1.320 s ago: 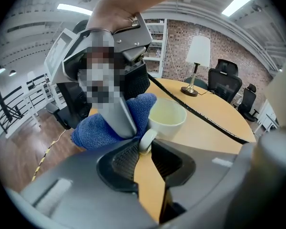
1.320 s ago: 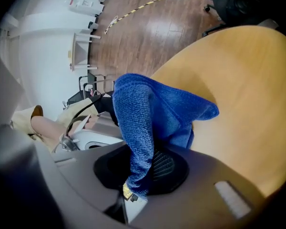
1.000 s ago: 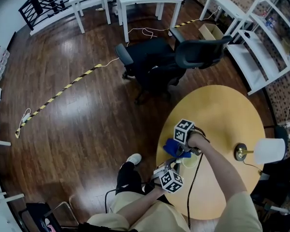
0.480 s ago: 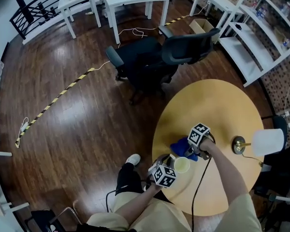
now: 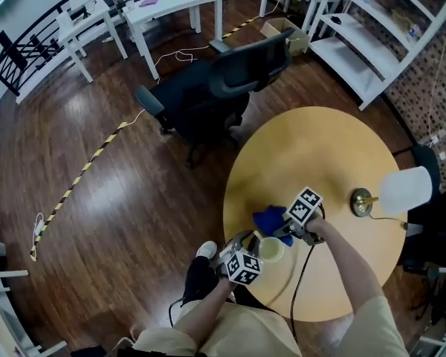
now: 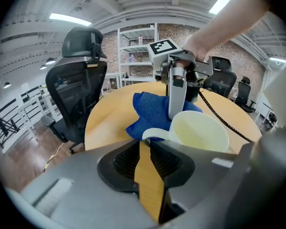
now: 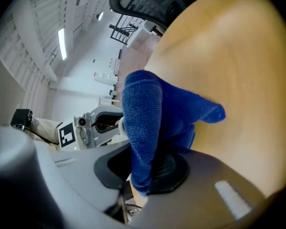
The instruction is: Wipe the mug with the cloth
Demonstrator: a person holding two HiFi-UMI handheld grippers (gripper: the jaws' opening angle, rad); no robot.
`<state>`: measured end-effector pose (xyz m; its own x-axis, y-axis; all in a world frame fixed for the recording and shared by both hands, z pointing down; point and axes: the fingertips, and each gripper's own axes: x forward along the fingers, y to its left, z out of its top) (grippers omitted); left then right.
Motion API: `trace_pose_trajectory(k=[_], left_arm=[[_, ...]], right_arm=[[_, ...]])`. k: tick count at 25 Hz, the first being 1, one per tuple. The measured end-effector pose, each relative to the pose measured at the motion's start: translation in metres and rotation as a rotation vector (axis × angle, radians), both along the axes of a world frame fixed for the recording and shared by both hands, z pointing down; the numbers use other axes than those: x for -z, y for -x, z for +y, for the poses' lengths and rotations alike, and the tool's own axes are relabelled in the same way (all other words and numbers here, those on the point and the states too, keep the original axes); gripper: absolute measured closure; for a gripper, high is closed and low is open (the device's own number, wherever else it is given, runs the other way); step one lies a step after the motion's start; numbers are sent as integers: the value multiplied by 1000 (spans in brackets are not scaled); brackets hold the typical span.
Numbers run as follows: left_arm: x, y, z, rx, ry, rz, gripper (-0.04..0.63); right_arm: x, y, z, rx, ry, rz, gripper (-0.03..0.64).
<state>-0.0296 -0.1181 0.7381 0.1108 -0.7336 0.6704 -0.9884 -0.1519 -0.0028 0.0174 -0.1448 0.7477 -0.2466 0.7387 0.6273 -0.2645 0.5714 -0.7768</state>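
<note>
- The right gripper has its jaws clamped on a bunched bright-blue terry cloth. It has swung round within the last second. In the head view its marker cube sat straight beyond the pale cream ceramic mug. Now it sits beyond and to the right, with the cloth trailing across the mug's far side.
- The left gripper has just eased its jaws a little wider, yet they stand narrow. The mug's curved handle appears pinched at their tips (further back, table wood shows through the slit).
- My reading is that a wiping stroke round the outer wall is under way, with the left gripper steadying the mug. The wall nearest the handle is the part the cloth, as it lies, does not reach.
- The mug is near the person's edge of the round light-wood table, between the two grippers.
- It stands upright with its mouth up, so its long axis is vertical. The handle points back at the left gripper, away from the cloth (whether the base rests on the wood or hangs just clear, I cannot tell).
</note>
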Motion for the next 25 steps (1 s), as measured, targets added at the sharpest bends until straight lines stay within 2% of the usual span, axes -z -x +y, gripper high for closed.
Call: trace_pose_trajectory(k=[3,6,11,15,17,19,23,25], left_arm=[[3,-4,-3,-67,-28,29,555],[4,-4,-7,-81,-35,53,560],[5,0,-6,21,-35,102,575],[2,2,-4,73,-21,116,578],[2,3,-3,82,-11,110,578],[2,4,-2,94,0,104,578],[1,8,1,129,23,89,578],[0,9,2,140,36,79,578]], right_arm=[[4,3,3,-4,8,-42,558],[7,5,3,-32,23,-75,558],[13,-3,-1,-174,63,-142,558],[22,-21,-2,-327,108,-252,558],[27,-32,0,-373,98,-317,558],[28,-44,5,-366,32,-380,558],[22,-63,25,-230,-224,-491,558],[20,-68,34,-205,-293,-510,558]])
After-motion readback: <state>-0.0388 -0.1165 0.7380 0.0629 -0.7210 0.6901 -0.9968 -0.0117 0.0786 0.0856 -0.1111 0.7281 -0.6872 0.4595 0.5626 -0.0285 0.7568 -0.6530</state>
